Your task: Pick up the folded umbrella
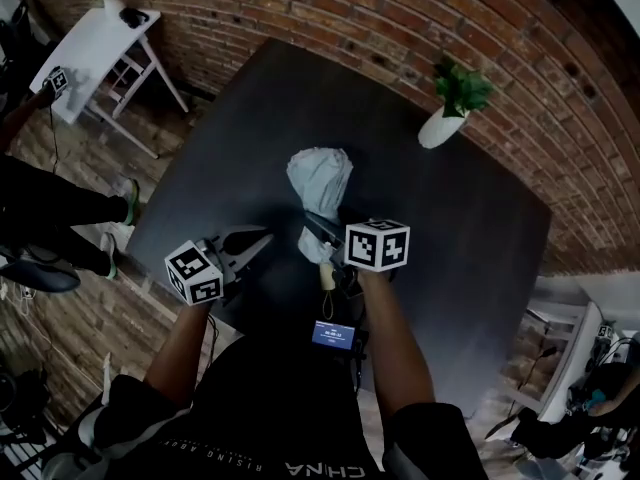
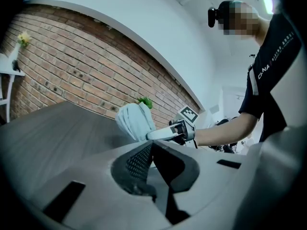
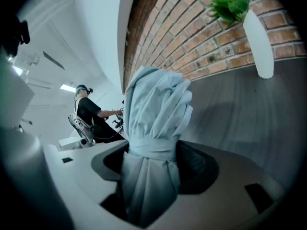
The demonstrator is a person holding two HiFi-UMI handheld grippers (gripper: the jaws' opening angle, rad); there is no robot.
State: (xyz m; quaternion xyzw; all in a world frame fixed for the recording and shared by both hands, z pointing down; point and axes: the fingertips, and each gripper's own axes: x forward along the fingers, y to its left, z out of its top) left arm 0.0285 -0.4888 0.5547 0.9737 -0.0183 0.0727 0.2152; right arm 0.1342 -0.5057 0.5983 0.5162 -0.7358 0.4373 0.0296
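The folded umbrella (image 1: 320, 183) is a pale blue-grey bundle with a strap round it and a light handle at its near end. My right gripper (image 1: 322, 230) is shut on the folded umbrella and holds it over the dark table (image 1: 450, 248). In the right gripper view the fabric (image 3: 156, 114) fills the gap between the jaws of that gripper (image 3: 156, 157). The left gripper (image 1: 262, 238) hangs just left of the umbrella, apart from it, jaws together and holding nothing. Its own view shows its jaws (image 2: 149, 147) meeting, with the umbrella (image 2: 134, 121) and the right gripper (image 2: 158, 134) beyond.
A white vase with a green plant (image 1: 445, 118) stands at the table's far right edge by the brick wall. A white side table (image 1: 95, 43) is at the far left, a seated person's legs (image 1: 50, 218) lie left of the table, and white furniture (image 1: 560, 338) stands right.
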